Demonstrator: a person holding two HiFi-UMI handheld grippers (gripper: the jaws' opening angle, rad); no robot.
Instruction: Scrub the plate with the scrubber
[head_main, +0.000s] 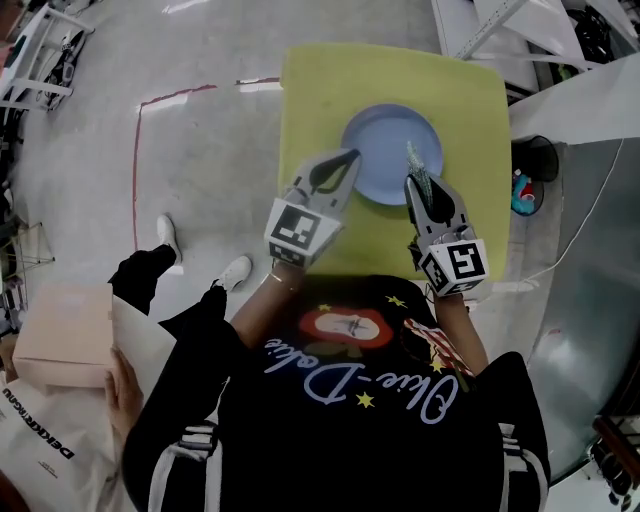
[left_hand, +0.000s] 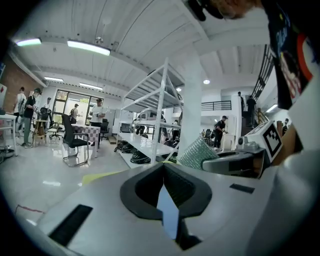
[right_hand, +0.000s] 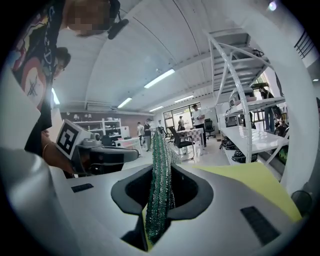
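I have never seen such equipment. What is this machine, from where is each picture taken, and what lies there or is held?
No robot: a person in a black T-shirt holds a grey two-jaw left gripper and right gripper. One picture looks down from the person's head; the others come from a camera on each gripper. A round pale blue plate lies on the yellow table. The right gripper pinches a green mesh scrubber; the left gripper is shut, near the plate's rim.

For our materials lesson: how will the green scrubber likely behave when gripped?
Probably soft: the scrubber looks squashed thin in the right claw. Likely light and grippy: its mesh end stands up unsupported.
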